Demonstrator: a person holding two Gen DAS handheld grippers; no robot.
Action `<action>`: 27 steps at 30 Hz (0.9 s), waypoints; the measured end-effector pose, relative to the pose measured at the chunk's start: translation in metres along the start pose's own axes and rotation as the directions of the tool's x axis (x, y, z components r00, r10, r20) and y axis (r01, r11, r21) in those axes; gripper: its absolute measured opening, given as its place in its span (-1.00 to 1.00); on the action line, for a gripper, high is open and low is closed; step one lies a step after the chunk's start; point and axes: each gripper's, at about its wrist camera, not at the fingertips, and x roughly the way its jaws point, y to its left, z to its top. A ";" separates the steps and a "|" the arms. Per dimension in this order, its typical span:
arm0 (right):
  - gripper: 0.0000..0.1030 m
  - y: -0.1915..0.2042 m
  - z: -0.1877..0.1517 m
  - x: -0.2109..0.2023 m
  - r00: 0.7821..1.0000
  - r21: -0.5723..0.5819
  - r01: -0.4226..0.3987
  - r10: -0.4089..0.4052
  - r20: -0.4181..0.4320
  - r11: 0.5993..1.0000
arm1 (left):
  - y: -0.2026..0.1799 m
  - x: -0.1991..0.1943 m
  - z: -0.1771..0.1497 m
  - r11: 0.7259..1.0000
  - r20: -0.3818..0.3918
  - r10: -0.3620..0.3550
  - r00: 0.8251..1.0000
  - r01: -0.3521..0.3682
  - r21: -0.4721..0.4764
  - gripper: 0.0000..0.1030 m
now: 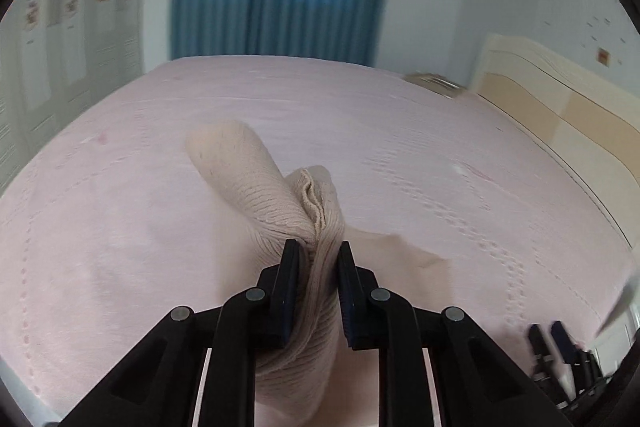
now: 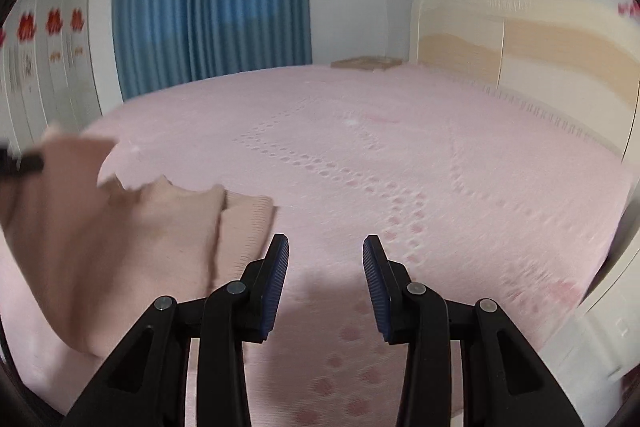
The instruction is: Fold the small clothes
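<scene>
While the left gripper [image 1: 318, 255] pinched the soft, limp knit garment [image 1: 256, 183], the right gripper [image 2: 325, 247] gaped empty, hem at ten o'clock.

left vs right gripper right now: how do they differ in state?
Left gripper is shut on the beige knit garment, bunched between its fingers; right gripper is open and holds nothing. The left lifts part of the garment off the pink bedspread; the right hovers over bare bedspread beside the garment's ribbed edge, apart from it. Both share black frames and dark ribbed pads.
</scene>
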 end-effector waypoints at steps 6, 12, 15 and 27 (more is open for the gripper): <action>-0.25 -0.014 -0.011 0.001 0.999 -0.029 0.029 -0.029 -0.022 0.999 | -0.068 0.021 -0.033 0.988 -0.098 -0.106 0.989 0.116 0.102 -0.68; -0.24 -0.053 -0.013 0.011 0.993 0.140 -0.044 0.058 -0.101 0.989 | -0.079 0.040 -0.061 0.964 -0.247 -0.198 0.949 0.234 0.125 -0.64; -0.24 -0.064 -0.010 0.015 0.982 0.231 -0.114 0.144 -0.119 0.966 | -0.075 0.036 -0.064 0.949 -0.289 -0.243 0.926 0.288 0.128 -0.64; -0.19 -0.026 0.011 0.034 0.798 0.426 -0.480 0.584 -0.152 0.767 | 0.032 0.017 -0.048 0.981 -0.149 -0.167 0.975 0.178 0.070 0.00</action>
